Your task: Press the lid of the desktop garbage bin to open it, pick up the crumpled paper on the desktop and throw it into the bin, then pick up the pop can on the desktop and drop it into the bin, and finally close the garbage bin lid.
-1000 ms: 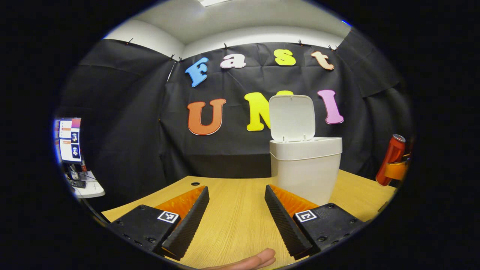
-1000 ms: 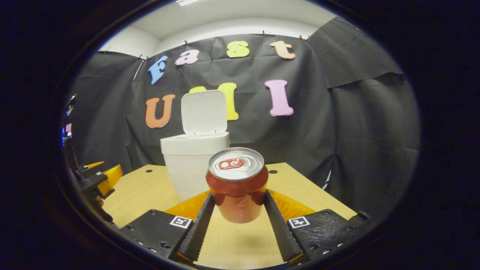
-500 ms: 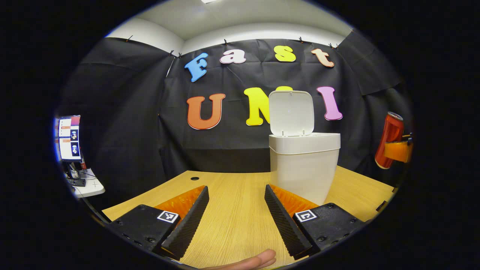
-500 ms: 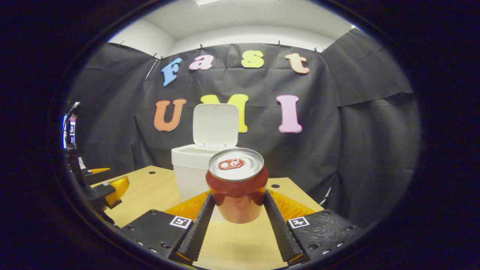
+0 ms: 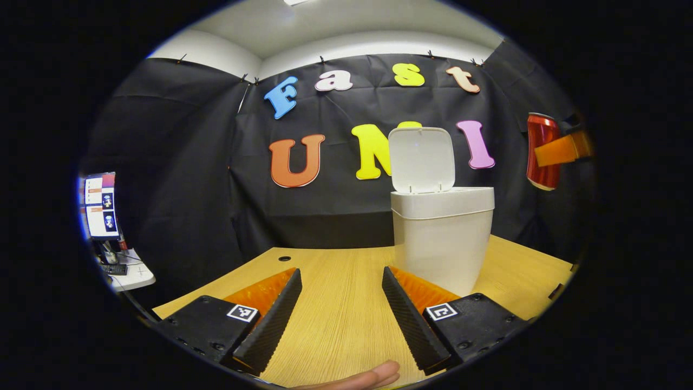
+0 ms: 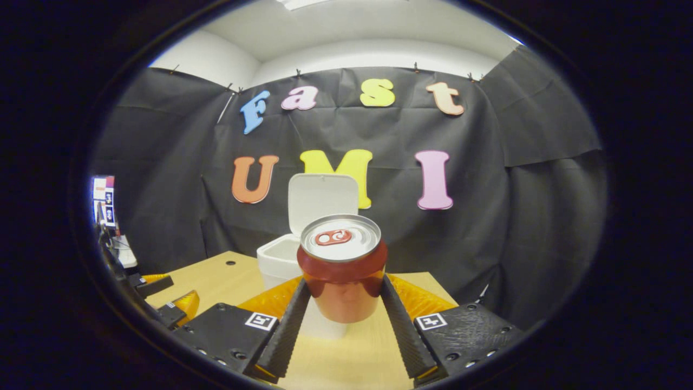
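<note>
A red pop can [image 6: 342,271] sits between the fingers of my right gripper [image 6: 342,303], which is shut on it, top facing the camera. Behind it stands the white bin [image 6: 281,260] with its lid [image 6: 322,197] raised upright. In the left gripper view the same bin [image 5: 441,238] stands on the wooden desk [image 5: 335,314], lid [image 5: 422,160] up, just beyond my open left gripper [image 5: 338,309], which holds nothing. The can [image 5: 541,151] hangs high at the right, above the bin's height, in the right gripper's fingers [image 5: 560,150].
A fingertip [image 5: 368,376] shows at the bottom edge of the left gripper view. A side table with a monitor [image 5: 100,206] stands far left. The desk has small cable holes [image 5: 283,259]. My left gripper [image 6: 162,303] shows low at the left in the right gripper view.
My right gripper has lifted the can well up off the desk, to above the bin's rim. The left gripper has barely moved.
</note>
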